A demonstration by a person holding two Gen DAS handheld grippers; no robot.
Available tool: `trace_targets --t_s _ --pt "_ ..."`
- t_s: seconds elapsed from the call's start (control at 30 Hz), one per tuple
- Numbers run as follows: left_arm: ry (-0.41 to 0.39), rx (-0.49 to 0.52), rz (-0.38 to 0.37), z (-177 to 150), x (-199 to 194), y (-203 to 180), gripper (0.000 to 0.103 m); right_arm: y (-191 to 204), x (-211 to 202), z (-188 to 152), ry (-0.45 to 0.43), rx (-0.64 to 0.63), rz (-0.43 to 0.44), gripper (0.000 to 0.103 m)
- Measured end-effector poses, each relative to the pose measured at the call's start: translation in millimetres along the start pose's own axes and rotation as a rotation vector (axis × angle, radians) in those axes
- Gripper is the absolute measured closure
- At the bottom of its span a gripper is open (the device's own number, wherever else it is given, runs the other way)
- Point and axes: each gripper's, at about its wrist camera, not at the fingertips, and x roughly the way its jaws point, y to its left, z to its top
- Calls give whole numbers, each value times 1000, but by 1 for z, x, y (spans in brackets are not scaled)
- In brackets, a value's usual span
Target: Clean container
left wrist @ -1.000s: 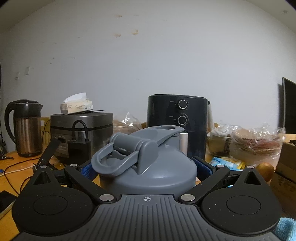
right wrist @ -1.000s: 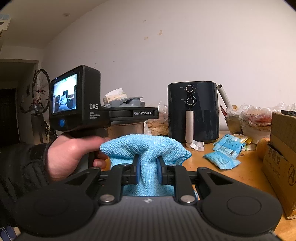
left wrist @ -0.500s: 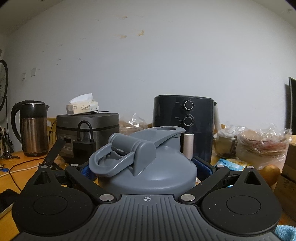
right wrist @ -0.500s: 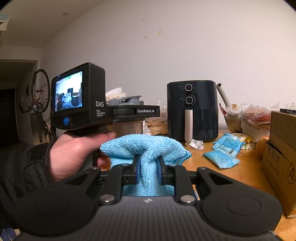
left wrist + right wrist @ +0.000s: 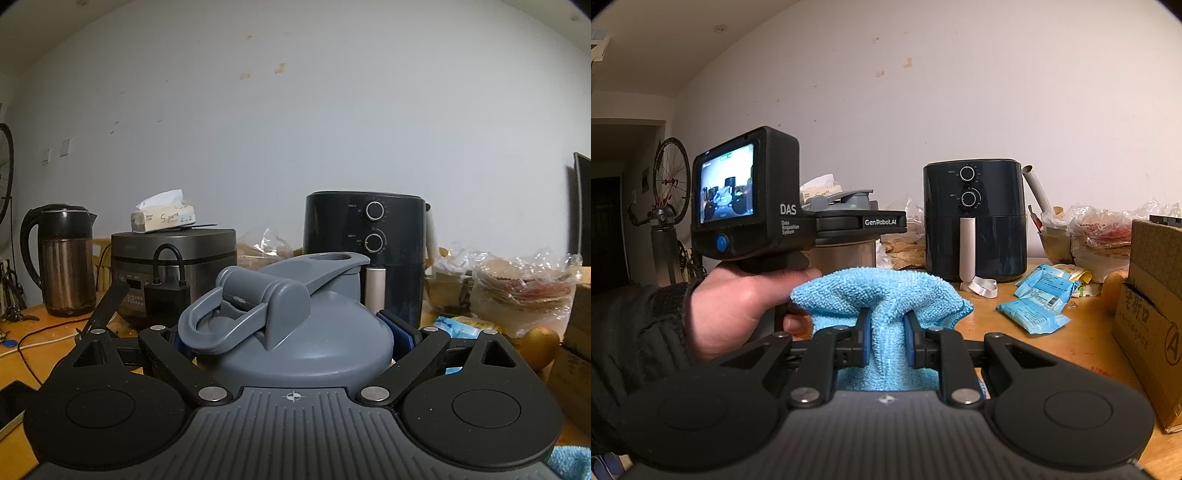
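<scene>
My left gripper point(image 5: 291, 332) is shut on a container with a grey flip-top lid point(image 5: 291, 332); the lid fills the centre of the left wrist view, upright, with its carry loop toward me. The container's metal body point(image 5: 846, 254) shows in the right wrist view below the left gripper device point(image 5: 768, 210), held by a hand. My right gripper point(image 5: 885, 332) is shut on a bunched light-blue microfibre cloth point(image 5: 879, 295), just right of that hand and a little below the container.
A wooden table point(image 5: 1071, 343) carries a dark air fryer point(image 5: 973, 221), blue packets point(image 5: 1038, 299), a cardboard box point(image 5: 1152, 332) at right, food bags point(image 5: 517, 284), a rice cooker point(image 5: 173, 266) with a tissue pack, and a kettle point(image 5: 62, 258) at left.
The left gripper with the container has risen slightly and turned a little, shifting the background rightward in its view. The right gripper and cloth have stayed nearly still.
</scene>
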Motion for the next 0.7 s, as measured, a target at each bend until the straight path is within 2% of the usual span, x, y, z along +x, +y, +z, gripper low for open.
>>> trace_targets --t_s 0.7 --pt "-23 22 -202 -5 2 18 8 -3 -1 1 -5 2 -2 86"
